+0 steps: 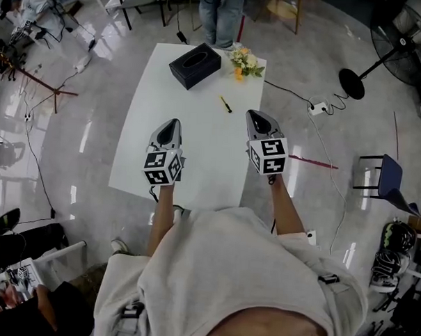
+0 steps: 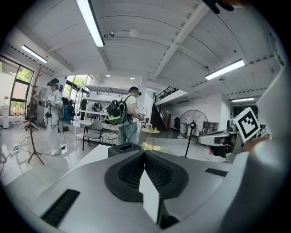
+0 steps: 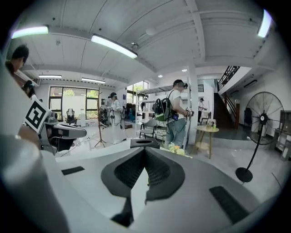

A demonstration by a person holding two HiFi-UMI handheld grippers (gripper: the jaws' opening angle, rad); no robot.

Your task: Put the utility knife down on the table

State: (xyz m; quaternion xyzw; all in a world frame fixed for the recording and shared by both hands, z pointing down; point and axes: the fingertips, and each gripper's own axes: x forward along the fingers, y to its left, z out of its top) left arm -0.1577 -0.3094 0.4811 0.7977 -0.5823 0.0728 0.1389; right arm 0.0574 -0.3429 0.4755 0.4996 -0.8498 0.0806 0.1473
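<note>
Head view: utility knife [image 1: 226, 104] lies on the table [image 1: 142, 147], upper centre, long axis running upper left to lower right, up-left of the nearer right gripper [image 1: 253, 115]; left gripper [image 1: 173, 122] farther. Left gripper view: jaws closed, empty. Right gripper view: likewise closed, empty.

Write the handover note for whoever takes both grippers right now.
Left gripper: jaws shut, empty, held over the near part of the table.
Right gripper: jaws shut, empty, level with the left one.
Utility knife: lying flat on the table ahead of the right gripper, short of the black box and the flowers; nothing touches it.
Done: knife set down and released.
Left: nothing apparent.
</note>
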